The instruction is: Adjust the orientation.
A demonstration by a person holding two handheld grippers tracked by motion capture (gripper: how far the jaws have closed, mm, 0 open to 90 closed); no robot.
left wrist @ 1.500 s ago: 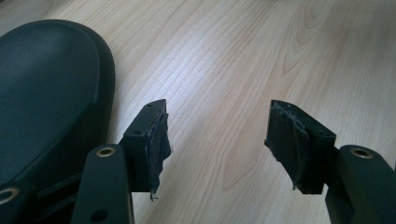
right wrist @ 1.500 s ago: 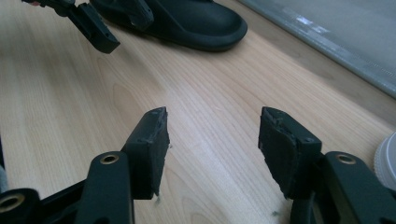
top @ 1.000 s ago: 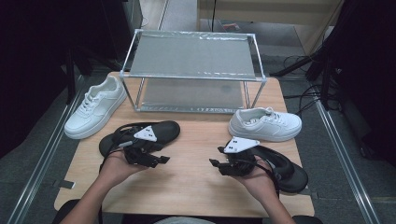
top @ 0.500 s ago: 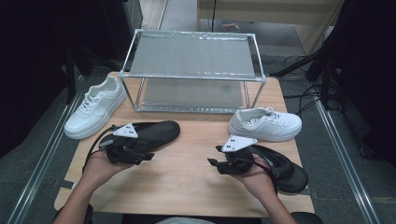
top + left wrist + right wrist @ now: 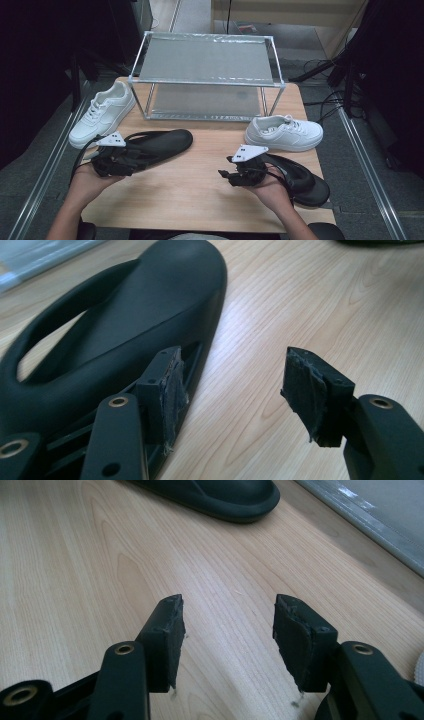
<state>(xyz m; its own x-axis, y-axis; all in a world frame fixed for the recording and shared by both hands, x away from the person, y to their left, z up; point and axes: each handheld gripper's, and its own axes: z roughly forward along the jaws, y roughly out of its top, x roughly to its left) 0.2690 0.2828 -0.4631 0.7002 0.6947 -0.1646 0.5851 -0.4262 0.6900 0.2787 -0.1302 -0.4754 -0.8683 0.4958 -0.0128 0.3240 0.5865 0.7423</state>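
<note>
My left claw [image 5: 131, 159] sits at the heel end of the black slipper on the left [image 5: 157, 145], which lies flat on the table [image 5: 200, 185] with its toe pointing toward the rack. In the left gripper view that left claw [image 5: 240, 385] is spread wide and grips nothing: one of its pads [image 5: 167, 387] stands right against the slipper's side [image 5: 115, 335], though I cannot tell whether it touches, and the other hangs over bare wood. My right claw [image 5: 225, 175] is open too; in the right gripper view the right claw [image 5: 227, 630] has only table [image 5: 75, 580] between its pads. The second black slipper [image 5: 300, 177] lies under and beside my right hand [image 5: 267, 187], near the table's right front corner. A white sneaker [image 5: 102, 115] rests at the left edge, just beyond the left slipper, and another white sneaker [image 5: 285, 132] lies just behind the right slipper. The metal shelf rack [image 5: 207, 75] stands at the back of the table, both levels bare
</note>
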